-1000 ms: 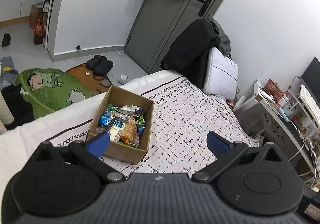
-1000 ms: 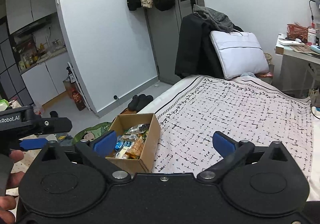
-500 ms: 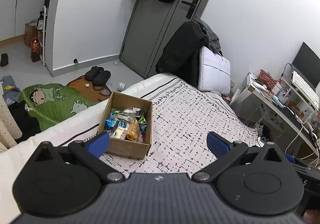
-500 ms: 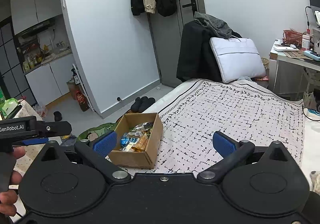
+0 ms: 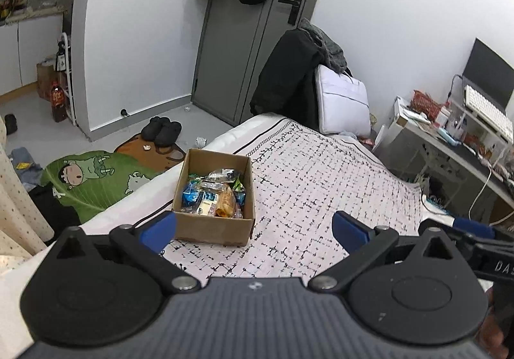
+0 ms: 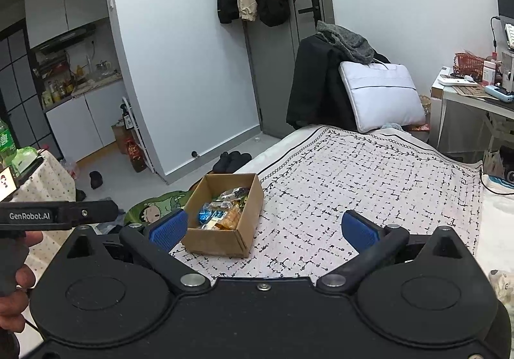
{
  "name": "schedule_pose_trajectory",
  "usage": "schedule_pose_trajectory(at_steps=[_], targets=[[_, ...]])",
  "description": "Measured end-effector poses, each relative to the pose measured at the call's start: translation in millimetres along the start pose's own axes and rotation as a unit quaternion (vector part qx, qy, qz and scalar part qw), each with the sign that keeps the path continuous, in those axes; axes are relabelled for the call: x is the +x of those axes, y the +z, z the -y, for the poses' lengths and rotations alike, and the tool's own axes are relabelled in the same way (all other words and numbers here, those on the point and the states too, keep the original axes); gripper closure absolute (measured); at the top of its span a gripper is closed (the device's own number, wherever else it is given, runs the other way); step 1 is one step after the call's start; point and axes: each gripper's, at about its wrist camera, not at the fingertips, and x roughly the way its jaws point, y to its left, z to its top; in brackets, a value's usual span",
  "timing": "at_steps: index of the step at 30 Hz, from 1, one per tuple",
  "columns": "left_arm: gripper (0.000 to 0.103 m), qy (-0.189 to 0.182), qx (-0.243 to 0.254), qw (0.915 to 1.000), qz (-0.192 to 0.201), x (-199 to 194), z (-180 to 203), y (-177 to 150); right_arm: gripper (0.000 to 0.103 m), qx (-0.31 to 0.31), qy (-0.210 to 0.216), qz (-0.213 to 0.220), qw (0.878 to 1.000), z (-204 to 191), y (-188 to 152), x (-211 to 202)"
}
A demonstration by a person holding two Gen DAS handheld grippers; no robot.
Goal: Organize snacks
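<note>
Bedspread (image 5: 321,185), white with black dashes, fills the middle of the room, and on its near left edge sits the cardboard box (image 5: 213,229), open at the top, with the snacks (image 5: 213,195) heaped inside: blue packets, an orange bag, clear wrappers, none lying out on the cover that I can see. Both tools hang back from it. The left gripper (image 5: 253,227) is spread wide with nothing between its blue pads, and the right gripper (image 6: 263,227) is just as wide and just as empty. That fits two stages alike: snacks waiting in the box to be sorted out onto the bed, or the last packet dropped in and the hands drawn off; I would not say which. Any reach into the box calls for coming down over its tall walls, and the packets lie piled and slippery, so picking one alone looks fiddly. Farther off, a dark coat (image 5: 289,79) drapes a chair beside a white pillow (image 5: 343,103); a cluttered desk (image 5: 449,147) stands far right, slippers (image 5: 162,131) on the floor to the left, none in the way
</note>
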Motion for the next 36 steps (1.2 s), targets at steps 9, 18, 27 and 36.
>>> schedule_pose_trajectory(at_steps=[9,18,27,36], targets=[[0.000,0.002,0.017,0.9998,-0.006,-4.7,-2.7,-7.5,0.000,-0.008,0.011,-0.005,1.000,-5.5,-4.3,-3.3],[0.000,0.006,0.020,0.9997,-0.011,-3.7,-3.8,-9.5,0.000,-0.004,0.013,-0.009,1.000,-4.3,-6.1,0.0],[0.000,0.014,0.022,0.9995,-0.016,-1.1,-4.5,-9.9,0.000,0.002,0.015,-0.014,1.000,-2.4,-8.8,1.6],[0.000,0.014,0.025,0.9994,-0.018,0.5,-2.7,-10.5,0.000,0.005,0.013,-0.018,1.000,-3.2,-9.8,1.9]])
